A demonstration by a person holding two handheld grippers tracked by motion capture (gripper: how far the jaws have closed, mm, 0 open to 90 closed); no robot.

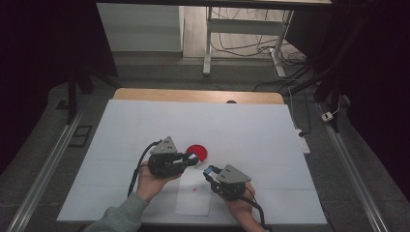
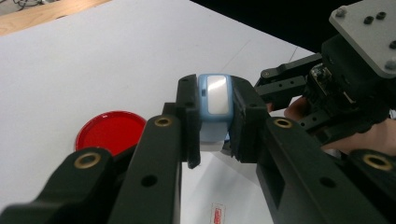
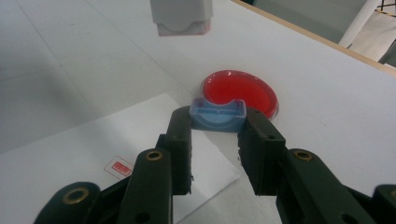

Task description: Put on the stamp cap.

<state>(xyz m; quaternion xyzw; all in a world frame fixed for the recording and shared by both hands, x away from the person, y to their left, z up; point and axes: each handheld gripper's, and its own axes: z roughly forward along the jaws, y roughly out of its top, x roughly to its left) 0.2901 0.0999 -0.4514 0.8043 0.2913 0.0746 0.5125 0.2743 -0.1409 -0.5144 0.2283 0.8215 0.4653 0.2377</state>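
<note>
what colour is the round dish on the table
Red, a clear-rimmed round dish on the white table; the right gripper view shows it best.

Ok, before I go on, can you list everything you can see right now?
dish: one, red, on the table cover beyond the paper
paper sheet: one, white, near edge, between the hands
printed mark: one, red, on the paper
block: one, blue and white, in the left gripper's jaws
cap: one, blue, in the right gripper's jaws
table cover: one, white
left gripper: black, shut on the block
right gripper: black, shut on the cap
hands: two, left, right
</note>
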